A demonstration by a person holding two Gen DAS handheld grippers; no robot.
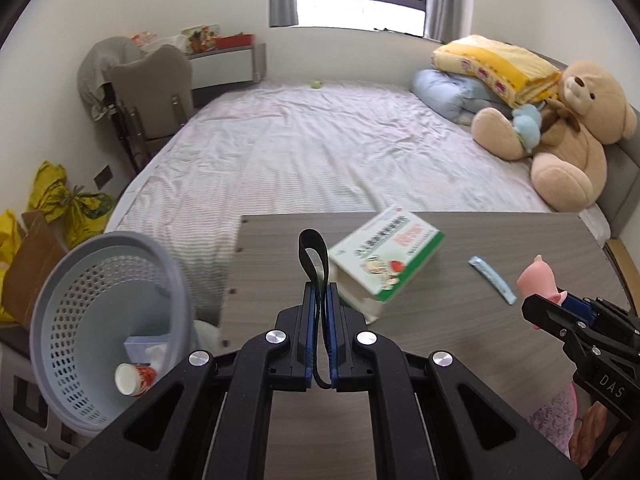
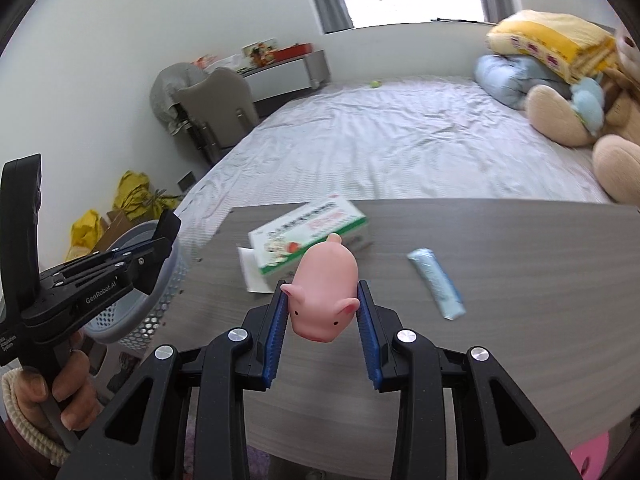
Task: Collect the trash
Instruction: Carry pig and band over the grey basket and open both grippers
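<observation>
My left gripper [image 1: 320, 294] is shut on a black looped band [image 1: 313, 254] that sticks up past the blue pads, above the grey wooden table [image 1: 460, 344]. Just right of it lies a green-and-white medicine box [image 1: 386, 258], with a pale blue sachet [image 1: 492, 280] further right. My right gripper [image 2: 323, 291] is shut on a pink rubber pig [image 2: 326, 284] held above the table; the box [image 2: 308, 236] and the sachet [image 2: 436, 284] lie beyond it. The right gripper [image 1: 560, 308] with the pig [image 1: 536, 280] shows at the right edge of the left wrist view.
A grey-blue perforated basket [image 1: 120, 240] stands left of the table, holding a paper cup [image 1: 132, 378] and a pale box. Beyond the table is a bed [image 1: 320, 152] with a teddy bear [image 1: 560, 128] and folded quilts. A chair [image 1: 156, 92] and yellow bags [image 1: 60, 200] stand on the left.
</observation>
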